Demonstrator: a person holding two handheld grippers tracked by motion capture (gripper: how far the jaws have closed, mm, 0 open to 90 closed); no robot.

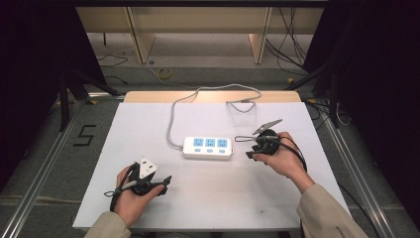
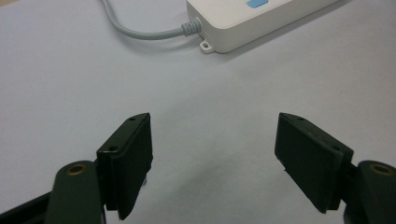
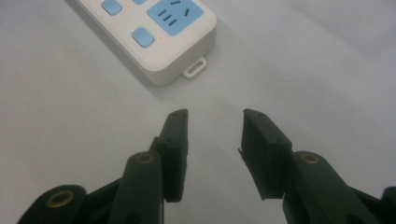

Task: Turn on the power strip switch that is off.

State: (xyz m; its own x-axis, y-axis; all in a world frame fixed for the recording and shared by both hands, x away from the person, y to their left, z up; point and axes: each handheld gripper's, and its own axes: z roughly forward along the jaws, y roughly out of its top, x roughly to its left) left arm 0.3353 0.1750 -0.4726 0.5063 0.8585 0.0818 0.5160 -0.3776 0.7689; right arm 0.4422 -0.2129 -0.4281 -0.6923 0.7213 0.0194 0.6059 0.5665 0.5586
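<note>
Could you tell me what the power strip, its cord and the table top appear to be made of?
Power strip: likely hard white plastic, smooth moulded edges, blue socket faces. Cord: seemingly grey rubbery sheathing, ribbed collar at the strip. Table top: matte white, possibly laminate; uncertain.

White plastic rectangular power strip at frame centre in high view, three light-blue socket faces, light-blue square buttons below them. Pale grey round cable from its left end toward upper centre. White matte tabletop, light wood edge strip at its top. Black two-jaw left gripper, brass-coloured pivot rivets, white block on top in high view lower left. Black two-jaw right gripper, same brass rivets, grey plate on top. Beige sleeves at bottom. Grey floor, black "5" mark at left.
</note>
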